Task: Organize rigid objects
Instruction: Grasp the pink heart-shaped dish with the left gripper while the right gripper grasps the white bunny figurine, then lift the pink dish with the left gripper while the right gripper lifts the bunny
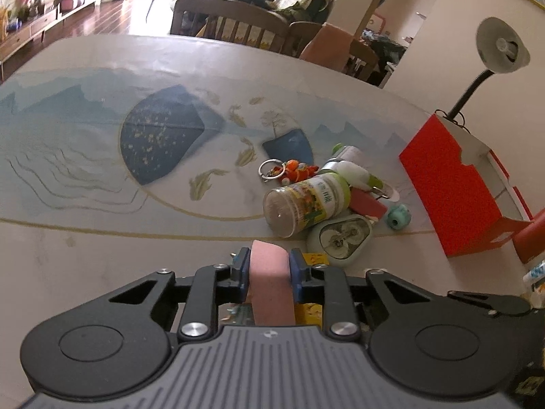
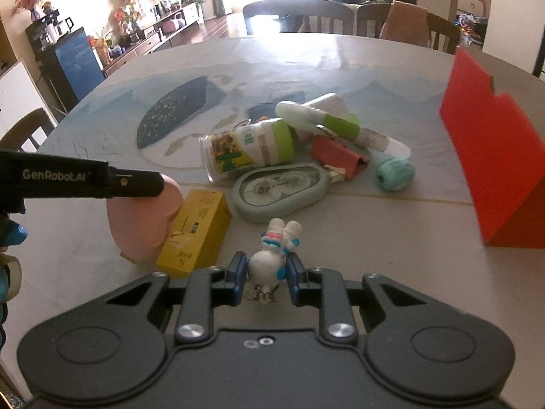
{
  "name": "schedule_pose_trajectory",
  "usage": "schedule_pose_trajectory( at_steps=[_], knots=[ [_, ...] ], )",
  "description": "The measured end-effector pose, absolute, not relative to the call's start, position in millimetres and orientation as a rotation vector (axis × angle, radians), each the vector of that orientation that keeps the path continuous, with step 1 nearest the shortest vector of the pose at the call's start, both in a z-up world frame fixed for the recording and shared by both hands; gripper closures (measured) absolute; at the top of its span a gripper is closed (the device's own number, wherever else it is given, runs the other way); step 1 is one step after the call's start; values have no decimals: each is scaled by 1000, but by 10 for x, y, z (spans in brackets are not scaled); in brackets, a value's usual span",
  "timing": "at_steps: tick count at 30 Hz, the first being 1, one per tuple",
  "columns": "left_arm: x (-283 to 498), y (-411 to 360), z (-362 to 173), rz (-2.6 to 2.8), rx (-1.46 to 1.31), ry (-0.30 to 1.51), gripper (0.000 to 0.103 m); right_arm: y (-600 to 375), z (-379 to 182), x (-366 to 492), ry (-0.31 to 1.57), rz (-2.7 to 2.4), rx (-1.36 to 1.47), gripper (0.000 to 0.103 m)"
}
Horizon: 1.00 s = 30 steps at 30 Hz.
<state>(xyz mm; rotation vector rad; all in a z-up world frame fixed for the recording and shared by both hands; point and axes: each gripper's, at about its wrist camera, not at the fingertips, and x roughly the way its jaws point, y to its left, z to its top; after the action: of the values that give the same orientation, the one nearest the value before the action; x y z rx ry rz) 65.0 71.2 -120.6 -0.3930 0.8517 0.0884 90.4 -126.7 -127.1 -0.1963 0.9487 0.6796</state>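
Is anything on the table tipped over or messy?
Yes. The clear jar with the green lid lies on its side, heaped with a white tube and other bits instead of inside the red box.

Colours on the tabletop

Tabletop [image 2: 340, 245]: pale, blue mountain-and-fish print. Box [image 2: 490, 156]: red. Heart block [image 2: 136, 225]: pink. Carton [image 2: 197, 231]: yellow. Rabbit figure [image 2: 272, 255]: white, blue accents. Bottle [image 2: 248, 150]: green-banded.

The yellow box [image 1: 311, 306] beside the pink block [image 1: 269, 283] is mostly hidden behind the left gripper [image 1: 269, 266]; its print is unreadable.
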Motion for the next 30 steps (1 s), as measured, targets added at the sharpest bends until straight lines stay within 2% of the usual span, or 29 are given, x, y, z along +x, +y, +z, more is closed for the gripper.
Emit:
schedule_pose_trajectory(
  at_steps=[4, 8, 13, 27, 30],
  knots=[
    [605, 720, -1146, 78, -405, 844, 82, -1402, -1125, 893, 933, 679, -164, 79],
    [572, 778, -1074, 41, -468, 843, 91, -1544, -982, 900, 921, 678, -129, 79],
    [559, 855, -1016, 1, -551, 848, 95, -1689, -831, 912, 901, 675, -89, 79],
    [436, 625, -777, -77, -348, 869, 95, -1931, -709, 928, 887, 658, -47, 79],
    [389, 578, -817, -67, -296, 886, 90, -1932, -730, 925, 895, 663, -48, 79]
  ],
)
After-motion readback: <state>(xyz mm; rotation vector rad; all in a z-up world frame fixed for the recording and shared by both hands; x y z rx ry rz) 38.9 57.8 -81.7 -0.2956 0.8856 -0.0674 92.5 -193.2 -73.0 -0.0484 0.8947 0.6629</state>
